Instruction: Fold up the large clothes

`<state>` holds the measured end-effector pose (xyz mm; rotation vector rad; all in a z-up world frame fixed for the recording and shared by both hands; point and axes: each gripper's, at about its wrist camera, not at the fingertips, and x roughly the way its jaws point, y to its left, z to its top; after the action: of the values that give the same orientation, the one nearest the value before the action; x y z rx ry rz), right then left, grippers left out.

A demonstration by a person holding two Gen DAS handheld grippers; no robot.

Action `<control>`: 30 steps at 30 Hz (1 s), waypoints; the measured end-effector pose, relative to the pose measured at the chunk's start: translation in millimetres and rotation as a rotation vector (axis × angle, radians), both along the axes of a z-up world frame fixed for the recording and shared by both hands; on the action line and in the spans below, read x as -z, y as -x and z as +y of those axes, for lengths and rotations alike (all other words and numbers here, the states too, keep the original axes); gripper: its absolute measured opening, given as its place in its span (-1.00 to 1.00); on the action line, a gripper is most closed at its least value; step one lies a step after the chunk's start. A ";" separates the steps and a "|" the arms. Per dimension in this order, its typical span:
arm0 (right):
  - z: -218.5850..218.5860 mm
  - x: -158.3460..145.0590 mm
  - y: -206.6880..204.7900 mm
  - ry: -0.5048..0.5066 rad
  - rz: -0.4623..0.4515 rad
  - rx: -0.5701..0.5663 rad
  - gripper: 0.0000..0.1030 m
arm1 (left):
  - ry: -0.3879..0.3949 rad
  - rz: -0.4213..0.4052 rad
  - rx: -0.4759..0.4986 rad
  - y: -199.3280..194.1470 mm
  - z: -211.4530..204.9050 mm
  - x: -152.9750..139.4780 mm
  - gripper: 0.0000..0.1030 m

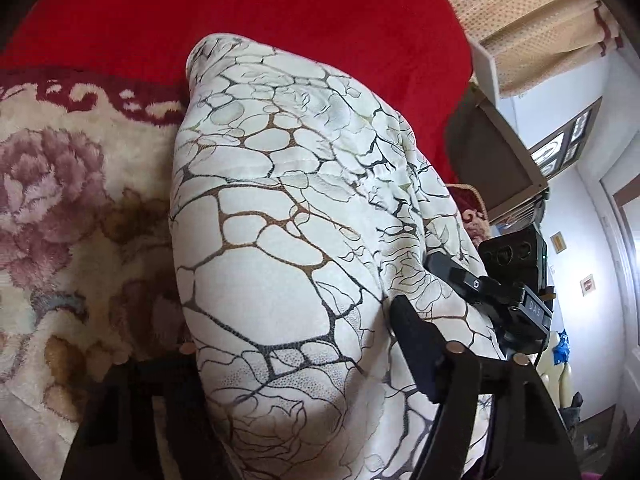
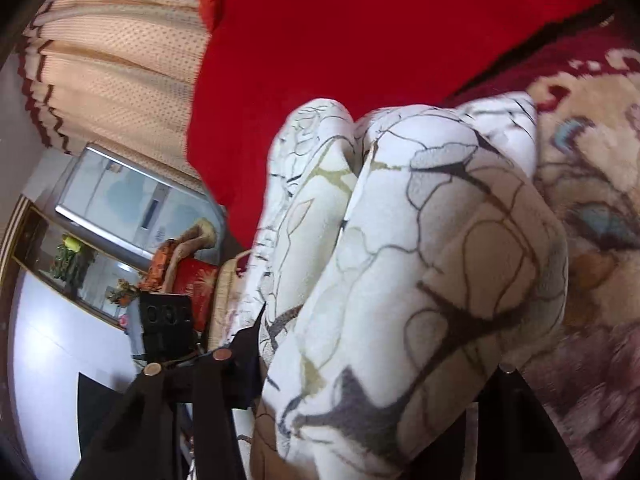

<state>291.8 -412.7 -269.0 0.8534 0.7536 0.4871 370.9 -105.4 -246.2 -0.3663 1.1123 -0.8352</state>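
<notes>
Left wrist view shows the left gripper [image 1: 292, 344] with a thick bundle of the white garment [image 1: 288, 216], printed with dark and brown vein-like lines, filling the gap between its jaws; the black fingers [image 1: 416, 344] flank the cloth and appear to be clenched on it. Beyond the jaws lie a red blanket [image 1: 280, 8] and a floral blanket [image 1: 72, 208] to their left. Right wrist view shows the right gripper [image 2: 372, 364] likewise grasping a bunched fold of the same garment [image 2: 400, 240], with a curtain [image 2: 120, 60] to the left.
</notes>
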 end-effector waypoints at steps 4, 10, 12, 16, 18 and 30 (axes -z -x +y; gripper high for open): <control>15.9 -15.3 5.6 -0.014 -0.043 -0.020 0.03 | 0.005 -0.032 -0.006 8.5 9.3 -13.4 0.38; 38.1 -40.0 16.2 -0.045 -0.118 -0.056 0.02 | 0.053 -0.089 -0.052 22.1 33.5 -42.1 0.38; 50.0 -47.0 17.1 -0.053 -0.153 -0.072 0.01 | 0.048 -0.129 -0.070 28.8 44.3 -55.6 0.37; 68.0 -57.6 18.6 -0.073 -0.217 -0.089 0.01 | 0.017 -0.208 -0.123 37.9 61.4 -81.3 0.37; 73.1 -57.2 19.4 -0.082 -0.233 -0.090 0.00 | 0.000 -0.230 -0.147 40.0 66.9 -86.6 0.37; 76.8 35.1 -4.0 0.053 0.119 -0.055 -0.02 | -0.333 0.023 -0.173 0.4 28.4 19.3 0.54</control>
<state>295.8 -336.0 -304.0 0.8194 0.8978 0.4657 370.5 -77.0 -265.5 -0.1897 1.1999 -0.4833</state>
